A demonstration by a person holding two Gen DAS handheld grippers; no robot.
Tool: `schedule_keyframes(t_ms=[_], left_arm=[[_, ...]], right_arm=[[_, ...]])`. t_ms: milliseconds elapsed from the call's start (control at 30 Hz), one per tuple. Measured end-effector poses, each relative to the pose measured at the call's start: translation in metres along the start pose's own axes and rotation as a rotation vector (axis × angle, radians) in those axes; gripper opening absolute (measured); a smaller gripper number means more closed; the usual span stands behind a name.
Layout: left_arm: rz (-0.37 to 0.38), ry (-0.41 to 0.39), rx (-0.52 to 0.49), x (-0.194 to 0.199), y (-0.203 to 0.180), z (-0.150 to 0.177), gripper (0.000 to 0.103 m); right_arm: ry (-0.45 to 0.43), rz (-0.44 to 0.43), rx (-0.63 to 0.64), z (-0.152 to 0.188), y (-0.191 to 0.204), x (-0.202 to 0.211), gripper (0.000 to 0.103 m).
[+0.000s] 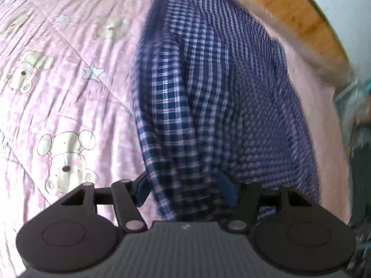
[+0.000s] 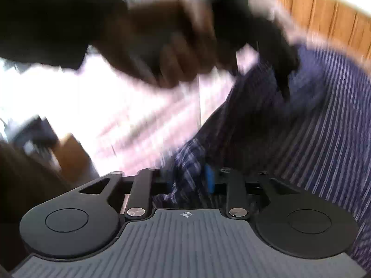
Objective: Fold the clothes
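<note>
A navy plaid garment (image 1: 208, 88) lies bunched lengthwise on a pink bear-print quilt (image 1: 58, 92). My left gripper (image 1: 185, 190) is at its near end, with a thick gather of the cloth pinched between the blue pads. In the blurred right wrist view the same plaid garment (image 2: 313, 127) runs up to the right, and my right gripper (image 2: 190, 183) has a fold of it clamped between its pads (image 2: 209, 180). Above it a person's hand (image 2: 174, 64) holds the left gripper (image 2: 285, 74), which dips into the cloth.
The quilt spreads left of the garment. A wooden board (image 1: 289, 11) borders the bed at the upper right, seen as wooden slats (image 2: 324, 16) in the right wrist view. Dark clutter (image 1: 361, 162) lies past the bed's right edge. A brown object (image 2: 71, 157) sits at the left.
</note>
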State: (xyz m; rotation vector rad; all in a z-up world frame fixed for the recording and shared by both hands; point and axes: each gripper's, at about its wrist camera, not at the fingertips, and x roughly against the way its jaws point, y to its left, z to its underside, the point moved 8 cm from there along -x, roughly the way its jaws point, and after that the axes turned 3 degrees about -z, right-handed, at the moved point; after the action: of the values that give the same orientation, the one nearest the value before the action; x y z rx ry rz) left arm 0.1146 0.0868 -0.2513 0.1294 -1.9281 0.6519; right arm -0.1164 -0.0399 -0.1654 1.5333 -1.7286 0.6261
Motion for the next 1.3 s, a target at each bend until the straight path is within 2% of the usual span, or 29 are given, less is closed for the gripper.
schedule_keyframes(t_ms=[67, 100, 133, 267, 367, 400, 467, 533, 633, 800, 867, 900, 933, 967, 1100, 1200, 1300], left_arm=[[0.021, 0.003, -0.034, -0.001, -0.002, -0.009, 0.062], [0.041, -0.005, -0.035, -0.001, -0.001, -0.018, 0.062], [0.063, -0.014, -0.031, -0.001, 0.001, -0.029, 0.063], [0.080, -0.045, 0.002, -0.018, 0.018, -0.085, 0.063], [0.099, -0.075, 0.036, -0.034, 0.033, -0.132, 0.063], [0.111, -0.086, 0.042, -0.039, 0.036, -0.148, 0.063], [0.138, -0.107, 0.030, -0.051, 0.036, -0.180, 0.063], [0.155, -0.118, 0.000, -0.062, 0.034, -0.210, 0.061], [0.205, -0.127, -0.047, -0.073, 0.028, -0.247, 0.056], [0.306, -0.127, -0.189, -0.070, 0.003, -0.275, 0.044], [0.304, -0.113, -0.238, -0.073, -0.004, -0.277, 0.032], [0.315, -0.108, -0.238, -0.076, -0.007, -0.279, 0.008], [0.325, -0.103, -0.238, -0.078, -0.011, -0.281, 0.002], [0.349, -0.107, -0.229, -0.079, -0.014, -0.283, 0.002], [0.536, -0.185, -0.118, -0.069, -0.018, -0.297, 0.002], [0.532, -0.106, -0.028, -0.102, 0.002, -0.289, 0.002], [0.477, -0.065, 0.006, -0.121, 0.016, -0.279, 0.002]], right_arm=[[-0.022, -0.040, -0.083, 0.000, -0.008, 0.012, 0.035], [-0.039, -0.067, -0.130, -0.001, -0.012, 0.023, 0.042], [-0.058, -0.090, -0.177, -0.002, -0.017, 0.033, 0.045], [-0.113, -0.152, -0.393, -0.009, -0.055, 0.050, 0.045], [-0.139, -0.252, -0.548, -0.011, -0.081, 0.055, 0.045], [-0.142, -0.268, -0.560, -0.014, -0.085, 0.057, 0.044], [-0.112, -0.214, -0.500, -0.019, -0.088, 0.057, 0.033], [-0.048, -0.181, -0.482, -0.015, -0.086, 0.049, 0.013], [-0.010, -0.167, -0.474, -0.011, -0.079, 0.047, 0.006], [0.001, -0.139, -0.495, -0.006, -0.074, 0.054, 0.004], [-0.002, -0.116, -0.503, -0.009, -0.073, 0.058, 0.002], [-0.004, -0.104, -0.507, -0.011, -0.072, 0.060, 0.001], [-0.006, -0.095, -0.509, -0.013, -0.072, 0.062, 0.001], [-0.007, -0.088, -0.502, -0.015, -0.072, 0.064, 0.000], [-0.025, -0.098, -0.445, -0.035, -0.061, 0.085, 0.000], [0.013, -0.115, -0.404, -0.042, -0.050, 0.083, 0.000], [0.112, -0.094, -0.389, -0.022, -0.051, 0.053, 0.000]])
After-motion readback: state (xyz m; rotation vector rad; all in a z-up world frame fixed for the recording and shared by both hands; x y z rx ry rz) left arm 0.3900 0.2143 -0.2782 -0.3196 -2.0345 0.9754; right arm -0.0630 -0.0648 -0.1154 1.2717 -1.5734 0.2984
